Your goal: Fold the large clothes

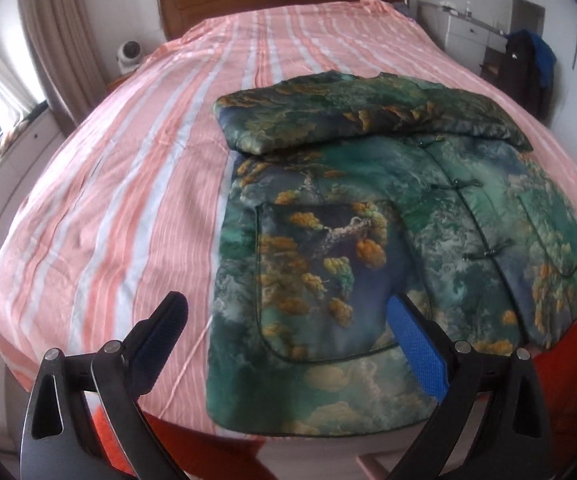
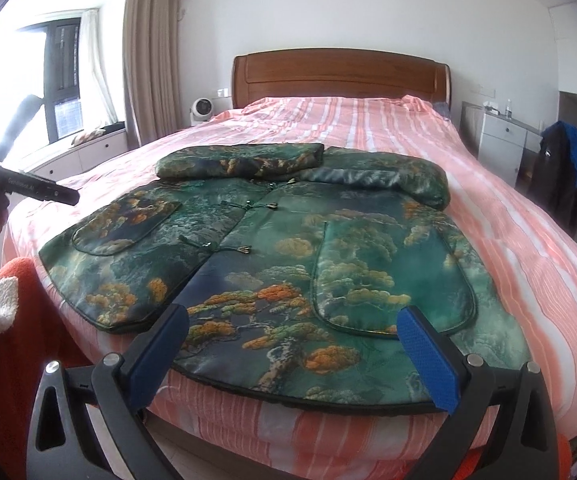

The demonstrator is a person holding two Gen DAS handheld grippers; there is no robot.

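Nearest the lens in each wrist view, blue-padded fingers stand wide apart and hold nothing: the left hand-held gripper (image 1: 284, 316) hangs over the jacket's hem at the bed's foot, with one finger over bare sheet beside the jacket's edge and the other over its patch pocket (image 1: 320, 276), and the right hand-held gripper (image 2: 294, 332) hovers just above the hem of the other front panel. Green landscape-print fabric marks the quilted jacket (image 2: 272, 264), which lies front-up on the striped bed (image 1: 128, 184), hem toward the foot and collar toward the headboard (image 2: 340, 76), both sleeves (image 1: 328, 112) already folded across its chest.

What seems left is bringing the hem up toward the collar. To do it well, each hand-held gripper should drop onto a hem corner, left and right of the knot-button (image 2: 244, 249) placket, and pinch through both layers, since the padding is thick and looks slippery. Lifting evenly and carrying the hem away from the foot toward the sleeves should keep the fold square; a one-sided pull risks dragging the sleeves out.
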